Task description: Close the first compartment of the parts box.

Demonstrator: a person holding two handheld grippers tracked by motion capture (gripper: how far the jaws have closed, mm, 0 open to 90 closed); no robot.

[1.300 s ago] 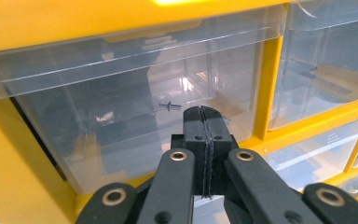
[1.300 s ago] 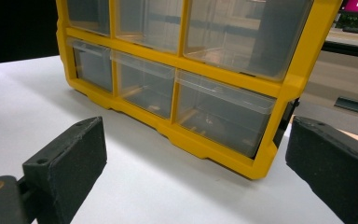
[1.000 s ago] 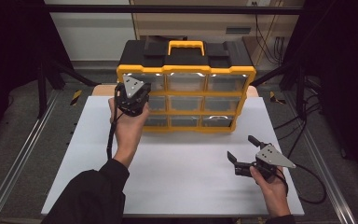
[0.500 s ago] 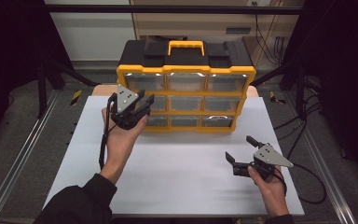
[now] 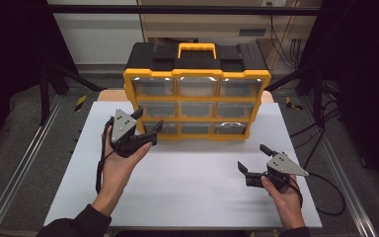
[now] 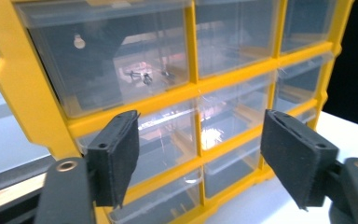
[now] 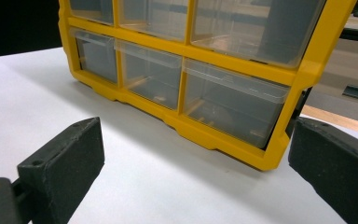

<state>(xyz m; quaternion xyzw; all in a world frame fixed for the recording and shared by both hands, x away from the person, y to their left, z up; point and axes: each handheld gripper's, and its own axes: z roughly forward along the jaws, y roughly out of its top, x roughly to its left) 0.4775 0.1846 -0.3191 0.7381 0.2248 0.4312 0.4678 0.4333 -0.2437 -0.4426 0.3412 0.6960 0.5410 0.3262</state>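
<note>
A yellow-framed drawer cabinet (image 5: 197,98) with a black top, a yellow handle and clear drawers stands at the back of the white table (image 5: 192,192). My left gripper (image 5: 149,121) hovers just in front of the cabinet's lower left corner. Its jaws have just been opening and now stand open with nothing between them. In the left gripper view the left gripper (image 6: 200,154) faces the clear drawers (image 6: 121,60) at close range. My right gripper (image 5: 252,158) is held open low over the table at the front right, empty. The right gripper (image 7: 196,163) looks toward the cabinet's bottom row (image 7: 233,102).
The white table ends near the cabinet's back, with a wooden edge (image 5: 109,94) showing behind it. Metal rails (image 5: 24,163) run along both sides. Cables (image 5: 325,197) trail from the right gripper off the table's right edge. Bare table lies between the two hands.
My left gripper has drawn back from the cabinet's left drawers, down and toward the near side, and its jaws went from shut to open. The right hand has kept still.
</note>
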